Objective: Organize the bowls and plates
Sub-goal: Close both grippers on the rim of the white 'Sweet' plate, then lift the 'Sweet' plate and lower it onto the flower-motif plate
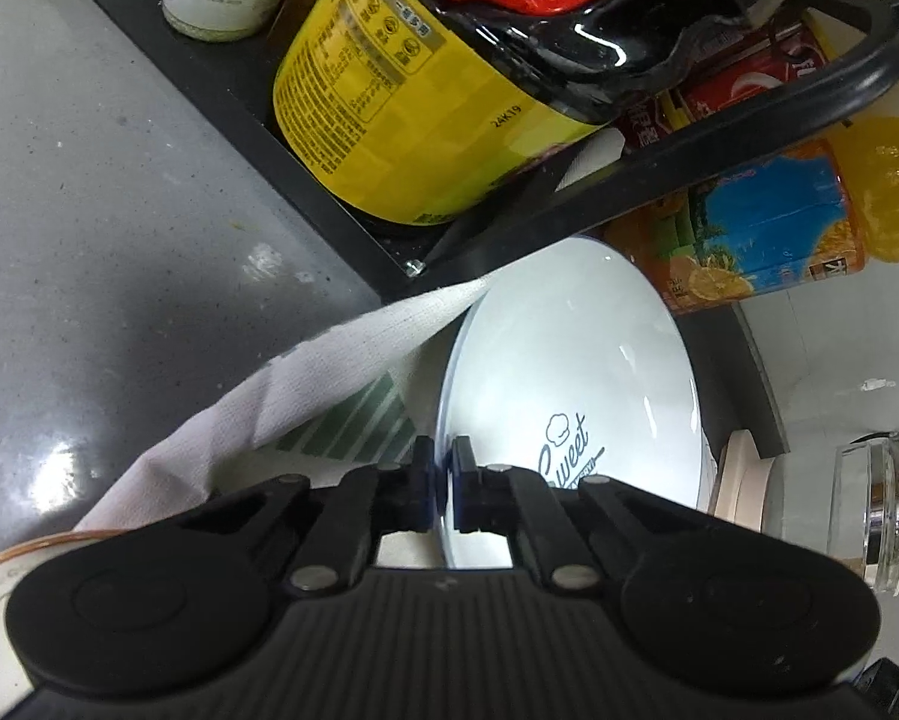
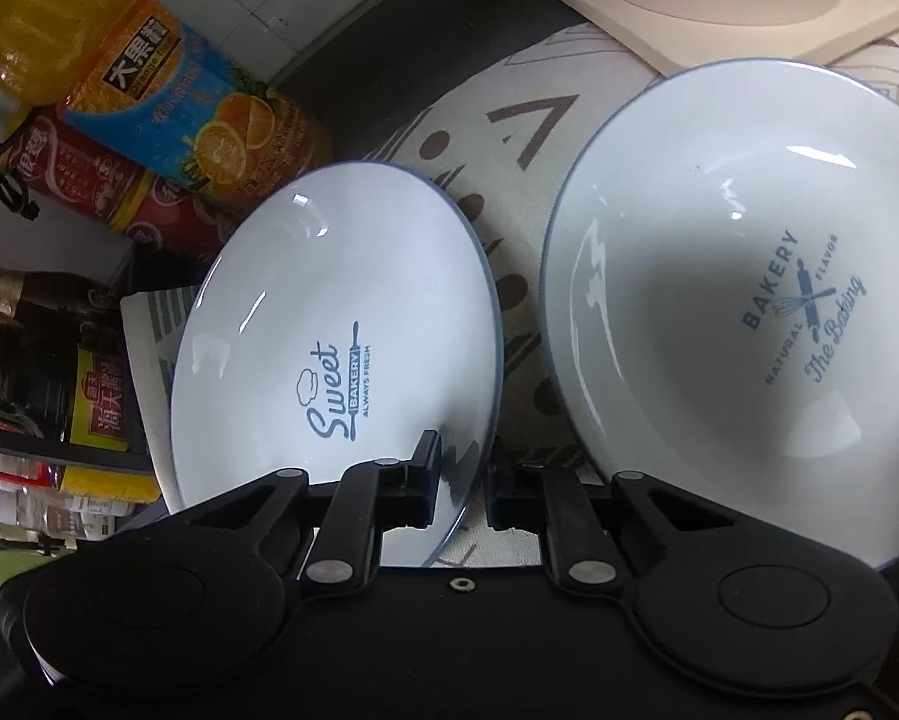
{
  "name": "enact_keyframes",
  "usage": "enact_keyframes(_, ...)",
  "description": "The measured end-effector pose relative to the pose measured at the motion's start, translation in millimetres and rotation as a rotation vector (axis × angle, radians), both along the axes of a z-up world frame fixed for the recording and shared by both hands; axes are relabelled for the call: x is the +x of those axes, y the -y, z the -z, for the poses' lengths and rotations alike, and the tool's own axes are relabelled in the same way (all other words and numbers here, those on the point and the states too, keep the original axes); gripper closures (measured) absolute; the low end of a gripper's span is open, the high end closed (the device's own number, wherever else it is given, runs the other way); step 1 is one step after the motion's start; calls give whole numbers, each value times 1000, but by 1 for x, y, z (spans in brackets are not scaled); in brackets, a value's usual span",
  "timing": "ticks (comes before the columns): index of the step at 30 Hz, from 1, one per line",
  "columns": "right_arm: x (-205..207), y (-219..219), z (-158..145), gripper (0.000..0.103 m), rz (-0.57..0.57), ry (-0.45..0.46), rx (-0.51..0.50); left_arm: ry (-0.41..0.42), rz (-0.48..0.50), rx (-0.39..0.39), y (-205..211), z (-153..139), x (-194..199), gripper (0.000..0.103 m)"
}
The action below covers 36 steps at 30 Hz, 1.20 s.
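White "Sweet" plate (image 1: 575,372) is pinched at its near rim by both the left gripper (image 1: 443,480) and right gripper (image 2: 464,480); lift evenly, clearing the "Bakery" bowl (image 2: 737,312) at right.

Left tongs (image 1: 443,471) pinched shut, pointing steeply down; right tongs (image 2: 462,477) nearly closed, likewise angled down.

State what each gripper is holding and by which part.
Both grip the Sweet Bakery plate by its rim: the left gripper on one near edge, the right gripper on the edge beside the Bakery bowl.
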State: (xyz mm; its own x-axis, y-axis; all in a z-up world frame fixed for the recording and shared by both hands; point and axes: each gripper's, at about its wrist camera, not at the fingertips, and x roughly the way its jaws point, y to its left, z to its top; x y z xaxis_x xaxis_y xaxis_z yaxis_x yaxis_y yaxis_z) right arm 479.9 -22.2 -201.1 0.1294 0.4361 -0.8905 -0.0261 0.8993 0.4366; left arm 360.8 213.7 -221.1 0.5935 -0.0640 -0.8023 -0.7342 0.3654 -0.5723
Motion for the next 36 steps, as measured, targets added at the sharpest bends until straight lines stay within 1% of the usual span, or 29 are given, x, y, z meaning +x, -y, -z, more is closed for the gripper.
enact_keyframes(2,0,4,-1,90,4,-4,19,4,14,21,2,-5,0,100)
enact_keyframes(4,-1,6,-7,93,-3,16,40,18,25,42,5,-11,0,99)
enact_keyframes(5,-2,5,-12,93,-14,31,41,17,26,41,5,-13,0,99)
enact_keyframes(7,-4,5,-21,93,-29,51,39,7,28,43,7,-17,-2,99)
enact_keyframes(11,-11,14,-31,92,-4,51,58,-5,48,57,13,-27,-7,98)
enact_keyframes(16,-21,21,-43,92,7,65,71,-1,66,66,19,-37,-18,98)
enact_keyframes(19,-30,23,-51,92,3,83,73,5,74,73,22,-44,-27,98)
enact_keyframes(30,-65,37,-71,91,-10,104,84,15,89,92,34,-65,-66,98)
enact_keyframes(36,-88,44,-80,91,-43,132,82,16,90,107,42,-69,-92,98)
